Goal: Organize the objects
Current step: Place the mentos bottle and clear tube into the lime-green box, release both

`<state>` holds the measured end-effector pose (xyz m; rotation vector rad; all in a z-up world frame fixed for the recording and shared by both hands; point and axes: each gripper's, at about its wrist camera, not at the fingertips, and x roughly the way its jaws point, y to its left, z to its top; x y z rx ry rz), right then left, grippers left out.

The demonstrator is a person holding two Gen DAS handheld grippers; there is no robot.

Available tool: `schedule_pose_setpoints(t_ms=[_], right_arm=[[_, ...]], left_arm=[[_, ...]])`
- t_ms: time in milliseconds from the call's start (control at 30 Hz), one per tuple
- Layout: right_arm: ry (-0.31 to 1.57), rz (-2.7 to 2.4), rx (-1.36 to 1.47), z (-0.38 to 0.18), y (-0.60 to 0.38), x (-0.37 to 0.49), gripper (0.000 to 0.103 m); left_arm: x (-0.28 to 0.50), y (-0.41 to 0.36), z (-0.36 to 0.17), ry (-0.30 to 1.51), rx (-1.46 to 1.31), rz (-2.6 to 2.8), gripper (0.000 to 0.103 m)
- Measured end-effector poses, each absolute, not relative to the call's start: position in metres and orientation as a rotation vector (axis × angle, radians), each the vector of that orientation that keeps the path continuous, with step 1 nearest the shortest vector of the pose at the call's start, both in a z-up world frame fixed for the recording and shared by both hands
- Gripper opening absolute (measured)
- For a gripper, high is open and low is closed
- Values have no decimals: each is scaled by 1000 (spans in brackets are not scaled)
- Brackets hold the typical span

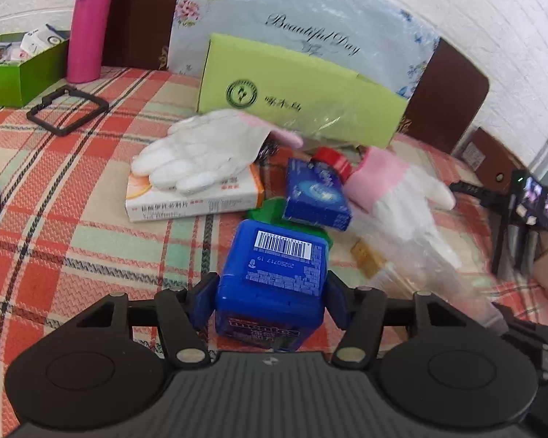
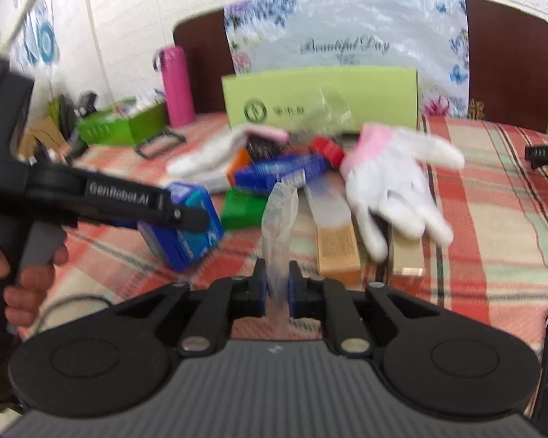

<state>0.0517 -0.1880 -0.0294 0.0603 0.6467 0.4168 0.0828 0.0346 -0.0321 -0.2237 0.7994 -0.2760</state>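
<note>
At ten o'clock in the left wrist view, an open green box [image 1: 16, 73] holds small white packets, with a pink flask [image 1: 88, 27] upright just beside it. A closed lime carton [image 1: 299, 91] stands at twelve o'clock against a floral board. The heap in the centre of the checked cloth [image 1: 73, 189] has a white glove [image 1: 204, 153] lying on a flat medicine box [image 1: 197, 200], and a second glove [image 2: 394, 182] at one o'clock.

Only the right wrist view shows the person's hand [image 2: 25, 273] at nine o'clock, and two tan cartons [image 2: 338, 248] under the second glove.

The left gripper [image 1: 270, 301] is clenched on a blue container [image 1: 274, 281], barcode upward, at the near edge of the heap. The right gripper [image 2: 277, 284] is nearly closed, pinching a clear plastic wrapper [image 2: 279, 215] that stands up between its pads.
</note>
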Motion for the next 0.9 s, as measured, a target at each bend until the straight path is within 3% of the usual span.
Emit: schedule_pose_setpoints(t_ms=[267, 500, 700, 900], right_arm=[[486, 434, 16, 38, -200, 97, 10], [427, 386, -45, 73, -201, 184, 10], [463, 354, -4, 61, -201, 280, 10], [565, 323, 0, 24, -194, 352, 10]], left_arm=[[111, 38, 40, 634, -269, -307, 63], [189, 32, 81, 581, -311, -278, 63], [270, 28, 85, 609, -346, -208, 63], [336, 30, 55, 701, -390, -157, 63]])
